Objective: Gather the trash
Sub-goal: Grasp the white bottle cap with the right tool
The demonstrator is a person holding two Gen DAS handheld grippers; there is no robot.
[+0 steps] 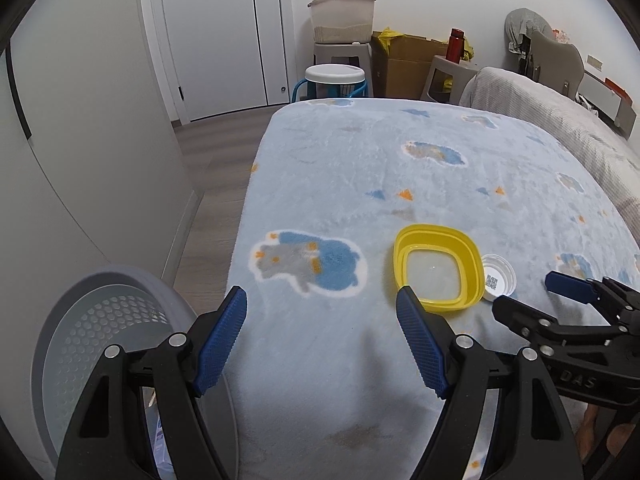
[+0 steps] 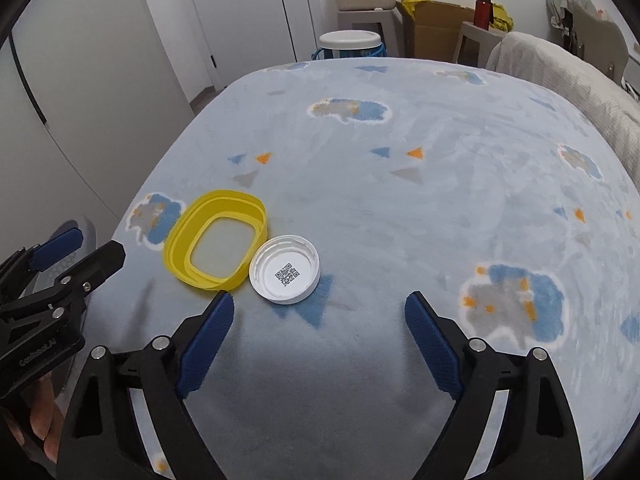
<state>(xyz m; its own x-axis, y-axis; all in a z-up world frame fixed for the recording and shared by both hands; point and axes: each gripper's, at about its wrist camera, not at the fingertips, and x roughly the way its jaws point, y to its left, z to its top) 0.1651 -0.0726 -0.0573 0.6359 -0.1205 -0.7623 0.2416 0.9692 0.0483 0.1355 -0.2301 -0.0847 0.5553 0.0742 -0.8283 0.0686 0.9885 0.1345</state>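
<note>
We see a yellow square lid point(image 2: 216, 246) and a white round cap point(image 2: 285, 269) lying upturned and touching near the bed's point(image 2: 400, 208) near left corner. Our left tongs point(image 1: 322, 306) stand wide and empty over the blanket; our right tongs point(image 2: 320, 312) gape just short of the cap, gripping nothing. A grey perforated basket point(image 1: 100, 320), probably the bin, sits beside the bed's left edge.
</note>
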